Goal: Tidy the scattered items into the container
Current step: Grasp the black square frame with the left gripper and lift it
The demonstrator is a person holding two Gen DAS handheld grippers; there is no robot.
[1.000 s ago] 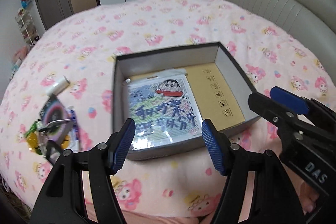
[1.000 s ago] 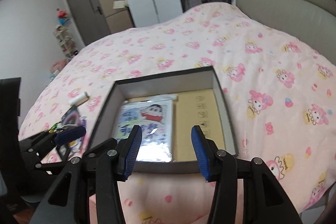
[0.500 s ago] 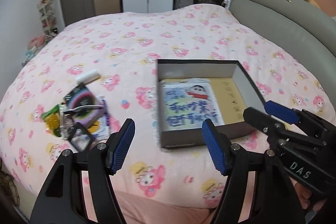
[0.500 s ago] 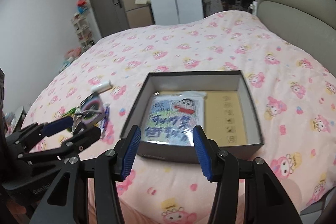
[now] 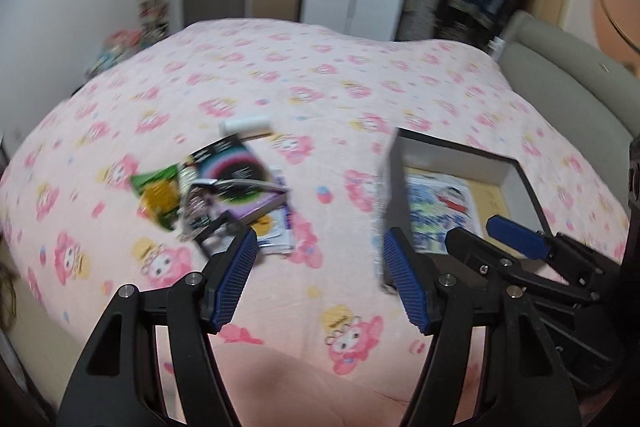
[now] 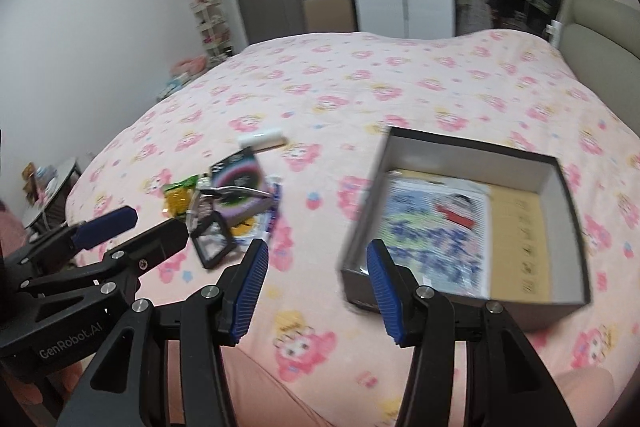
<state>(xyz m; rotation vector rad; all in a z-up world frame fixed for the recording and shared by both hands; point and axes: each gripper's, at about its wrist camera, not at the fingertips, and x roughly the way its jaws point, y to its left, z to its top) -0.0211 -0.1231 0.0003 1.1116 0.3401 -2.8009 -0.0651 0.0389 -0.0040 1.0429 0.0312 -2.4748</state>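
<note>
Left wrist view: the left gripper [image 5: 316,281], jaws spread and holding nothing, is hovering over the pink cartoon-print bedspread [image 5: 320,83]; the scattered pile [image 5: 216,195] is lying ahead and to the left of the jaws, the open dark-walled cardboard box [image 5: 516,169] ahead and to the right, with one cartoon-printed flat packet [image 5: 436,211] lying inside. The white cylindrical tube [image 5: 248,126] is lying crosswise beyond the pile. The right gripper [image 5: 480,237] is showing at the right edge. Right wrist view: the right gripper [image 6: 314,287], jaws also spread and empty, is pointing between pile [image 6: 224,203] and box [image 6: 560,163]; the left gripper [image 6: 132,227] is sitting nearer the pile. Countable here: one tube [image 6: 262,140], one green-and-yellow snack wrapper [image 6: 178,197], one black-framed square object [image 6: 212,245], one dark round-patterned packet [image 6: 240,173], one metal clip-like piece [image 6: 236,191]; blur is hiding any further items
</note>
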